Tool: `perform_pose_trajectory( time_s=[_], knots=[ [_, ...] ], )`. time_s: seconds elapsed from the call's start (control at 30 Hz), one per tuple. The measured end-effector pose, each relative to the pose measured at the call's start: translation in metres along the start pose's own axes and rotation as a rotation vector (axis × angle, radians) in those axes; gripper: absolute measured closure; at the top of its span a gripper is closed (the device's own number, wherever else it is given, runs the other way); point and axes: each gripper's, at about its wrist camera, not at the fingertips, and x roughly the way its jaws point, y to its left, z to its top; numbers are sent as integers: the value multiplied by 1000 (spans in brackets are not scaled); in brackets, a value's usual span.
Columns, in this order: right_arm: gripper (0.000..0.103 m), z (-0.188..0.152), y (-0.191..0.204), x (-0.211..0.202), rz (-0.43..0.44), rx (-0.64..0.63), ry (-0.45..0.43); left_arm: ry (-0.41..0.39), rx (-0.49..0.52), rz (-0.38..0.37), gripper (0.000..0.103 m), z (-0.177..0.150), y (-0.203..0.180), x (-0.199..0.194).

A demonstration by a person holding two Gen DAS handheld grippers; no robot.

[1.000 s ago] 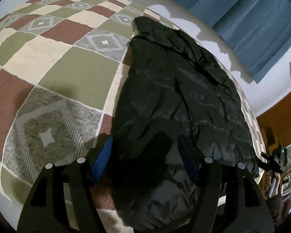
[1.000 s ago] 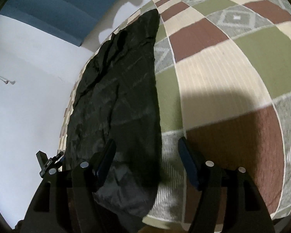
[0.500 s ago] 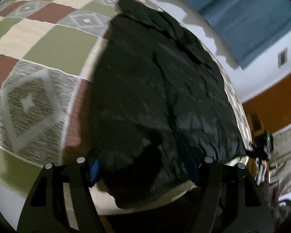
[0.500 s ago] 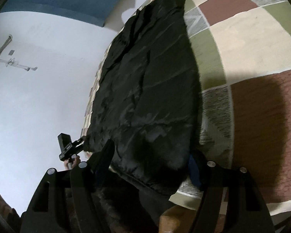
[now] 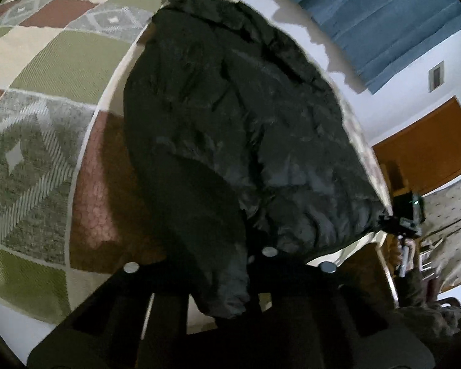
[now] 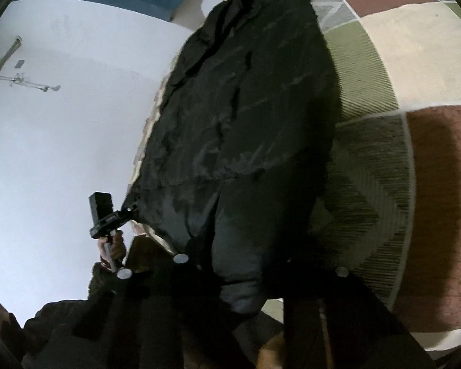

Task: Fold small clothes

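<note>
A black puffy jacket [image 5: 230, 117] lies spread on a patchwork rug [image 5: 58, 61]. My left gripper [image 5: 213, 264] is shut on a bunched roll of the jacket's near edge, which bulges out between its fingers. In the right wrist view the same jacket [image 6: 249, 101] runs away from me. My right gripper [image 6: 246, 272] has a fold of the near edge between its jaws, which are closing and pinching it. Each view shows the other gripper at the jacket's far near-corner: the right gripper [image 5: 405, 218] and the left gripper [image 6: 106, 215], each held by a hand.
The rug [image 6: 384, 70] has green, brown, cream and grey squares and stretches out beside the jacket. A blue curtain [image 5: 384, 15] hangs on the white wall behind. An orange wooden panel [image 5: 430, 147] stands at the right. A plain white wall [image 6: 61, 123] fills the left.
Both grippers stood wide open over the jacket's near edge. They have pushed in onto it and their jaws have come together on the fabric, bunching it.
</note>
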Motion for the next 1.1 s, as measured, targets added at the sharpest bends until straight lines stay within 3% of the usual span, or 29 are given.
perform_pose_trajectory(
  time_s=[0.1, 0.27, 0.5, 0.63, 0.83, 1.1],
  knots=[
    [89, 9, 7, -11, 64, 8, -50, -51, -29, -93, 97, 12, -5, -14],
    [91, 40, 26, -24, 151, -14, -113, -132, -69, -186, 97, 48, -15, -27],
    [91, 117, 41, -30, 204, -42, -200, -214, -77, -225, 98, 126, -26, -21],
    [91, 171, 37, -23, 207, -18, -240, -237, -69, -197, 98, 180, -32, -5],
    [91, 245, 19, 8, 176, 50, -263, -228, -144, -180, 98, 256, -17, 32],
    [91, 320, -19, 46, 100, 144, -266, -194, -176, -82, 98, 338, 4, 100]
  ],
)
